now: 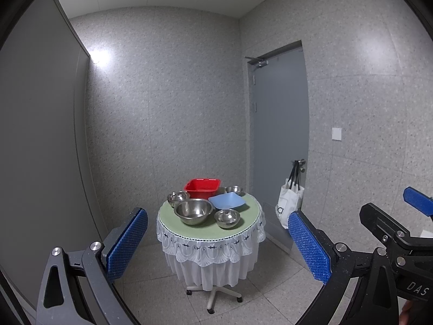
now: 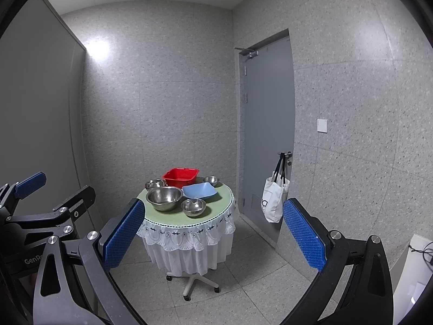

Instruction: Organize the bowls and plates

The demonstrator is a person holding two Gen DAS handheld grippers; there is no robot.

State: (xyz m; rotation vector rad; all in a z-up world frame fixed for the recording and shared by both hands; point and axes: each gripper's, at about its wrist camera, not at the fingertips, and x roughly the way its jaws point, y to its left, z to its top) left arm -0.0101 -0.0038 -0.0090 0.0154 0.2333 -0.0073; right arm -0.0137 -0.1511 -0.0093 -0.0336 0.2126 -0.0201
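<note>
Bowls sit way ahead of both my grippers on the round table [image 1: 245, 215]. Left gripper [image 1: 217, 246] and right gripper [image 2: 213, 233] gape wide, empty. Slick steel: the big mixing bowl [image 1: 193, 211] could slip out or clang its neighbors.

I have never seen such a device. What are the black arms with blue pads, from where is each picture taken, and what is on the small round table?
A person carries two hand-held grippers, each with a camera looking along its two fingers. One picture comes from the left gripper, the other from the right gripper. Each also shows the other gripper at its edge. Both are open and hold nothing.

Ahead stands a round table with a green top and a white lace skirt. On it: a red tub, a blue square plate, a large steel bowl and three small steel bowls. A white bag hangs on the door handle.
</note>
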